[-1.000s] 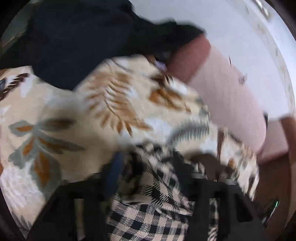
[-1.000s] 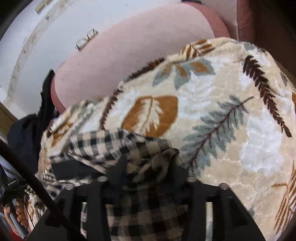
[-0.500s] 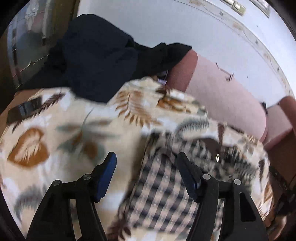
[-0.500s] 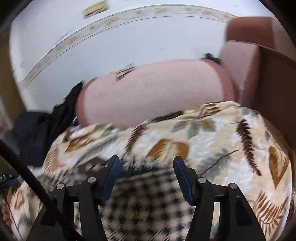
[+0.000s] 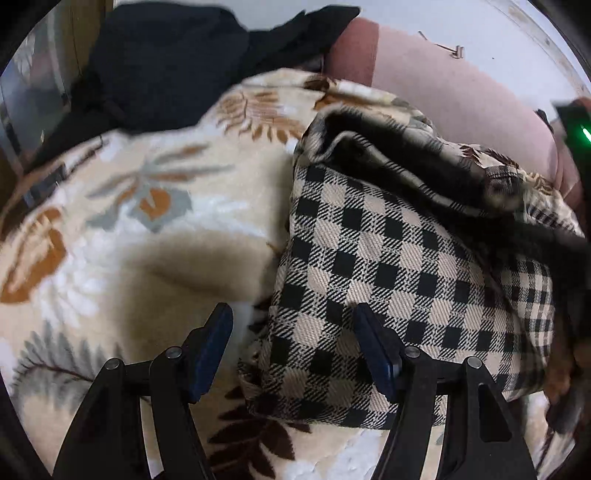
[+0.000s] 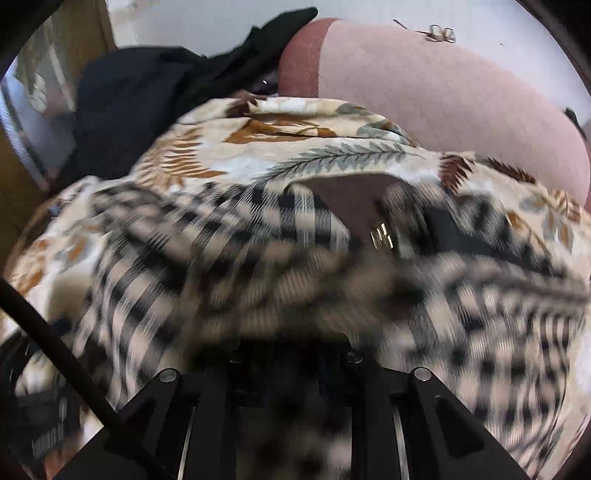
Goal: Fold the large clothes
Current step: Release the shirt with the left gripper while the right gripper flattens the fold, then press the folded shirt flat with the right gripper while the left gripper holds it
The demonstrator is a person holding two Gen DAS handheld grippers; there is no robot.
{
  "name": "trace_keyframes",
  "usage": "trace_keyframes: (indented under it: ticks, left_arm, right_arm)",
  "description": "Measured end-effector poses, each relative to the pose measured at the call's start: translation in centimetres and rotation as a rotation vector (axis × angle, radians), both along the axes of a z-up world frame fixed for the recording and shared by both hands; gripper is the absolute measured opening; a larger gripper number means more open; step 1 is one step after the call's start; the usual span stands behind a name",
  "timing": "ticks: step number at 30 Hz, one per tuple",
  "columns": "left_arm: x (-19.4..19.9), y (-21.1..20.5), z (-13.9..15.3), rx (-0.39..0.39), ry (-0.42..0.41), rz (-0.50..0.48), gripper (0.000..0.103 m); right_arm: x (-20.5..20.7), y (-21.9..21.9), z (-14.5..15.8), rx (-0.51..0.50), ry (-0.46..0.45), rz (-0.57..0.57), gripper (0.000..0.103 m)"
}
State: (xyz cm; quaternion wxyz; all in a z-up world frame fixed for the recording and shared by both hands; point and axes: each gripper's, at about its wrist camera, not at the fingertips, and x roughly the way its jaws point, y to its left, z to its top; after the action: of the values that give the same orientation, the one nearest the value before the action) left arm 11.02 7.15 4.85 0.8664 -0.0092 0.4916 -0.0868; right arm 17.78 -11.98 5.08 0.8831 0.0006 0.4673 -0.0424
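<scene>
Leaf-patterned blanket, pink sofa back, white wall

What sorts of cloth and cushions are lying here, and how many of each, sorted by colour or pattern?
Black-and-beige checked garment: 1
Leaf-print blanket: 1
Dark clothes in a heap: 1 heap; the pieces cannot be told apart
Pink bolster cushion: 1
Total: 4
</scene>
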Motion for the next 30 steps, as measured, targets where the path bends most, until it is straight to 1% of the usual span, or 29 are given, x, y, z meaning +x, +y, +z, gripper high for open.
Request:
trace_keyframes:
  ticks: [5,7,9,11,13,14,16,17,19,20,22,24,25,27,28,30]
  left_arm:
    - [0.9,0.3,-0.4,-0.035,0.025,0.006,0.067]
    - [1.2,0.3,-0.5,-0.046,0.033,0.010,0.067]
    - [1.4,0.5,-0.6,-0.060,0.038,0.015,0.067]
    - [1.6,0.5,-0.5,-0.070,0.045,0.016,0.068]
    - [1.6,0.7,-0.5,-0.079,0.048,0.018,0.068]
    - [1.6,0.7,-0.5,-0.081,0.047,0.018,0.068]
    - [1.5,0.8,-0.4,-0.082,0.046,0.017,0.068]
    - [1.4,0.8,-0.4,-0.083,0.045,0.019,0.068]
    - [1.2,0.9,-0.3,-0.087,0.044,0.023,0.068]
    - [1.1,0.9,-0.3,-0.088,0.044,0.025,0.068]
    - [0.8,1.1,-0.2,-0.095,0.042,0.028,0.067]
    - [0.5,1.1,-0.1,-0.094,0.039,0.029,0.067]
    - [0.4,1.0,-0.1,-0.089,0.039,0.027,0.067]
    - [0.1,0.8,-0.2,-0.082,0.039,0.023,0.068]
    - [0.1,0.7,-0.3,-0.078,0.041,0.022,0.068]
    - [0.1,0.5,-0.4,-0.072,0.037,0.020,0.068]
  right_arm:
    - [6.0,-1.6,-0.3,-0.009,0.011,-0.085,0.021]
    - [7.7,-1.8,-0.6,-0.015,0.018,-0.104,0.021]
    - [9.1,-1.7,-0.6,-0.042,0.019,-0.119,0.022]
    - [10.1,-1.7,-0.3,-0.086,0.020,-0.137,0.035]
    - [10.5,-1.6,0.5,-0.119,0.006,-0.141,0.035]
    - [10.1,-1.4,1.4,-0.127,-0.019,-0.137,0.035]
    - [8.8,-1.1,3.4,-0.106,-0.069,-0.122,0.037]
    - [7.9,-1.0,4.2,-0.093,-0.085,-0.112,0.043]
    - [5.6,-0.9,5.2,-0.100,-0.110,-0.087,0.053]
    - [4.0,-1.1,5.3,-0.102,-0.115,-0.077,0.053]
    - [1.9,-2.3,4.9,-0.078,-0.103,-0.079,0.053]
    - [0.2,-3.9,4.1,-0.070,-0.083,-0.114,0.053]
    - [-0.5,-5.0,3.5,-0.080,-0.073,-0.150,0.053]
    - [-1.5,-7.2,2.6,-0.099,-0.064,-0.230,0.049]
    - [-1.6,-8.5,1.9,-0.089,-0.043,-0.265,0.046]
    - [-1.2,-10.3,0.9,-0.068,-0.013,-0.307,0.046]
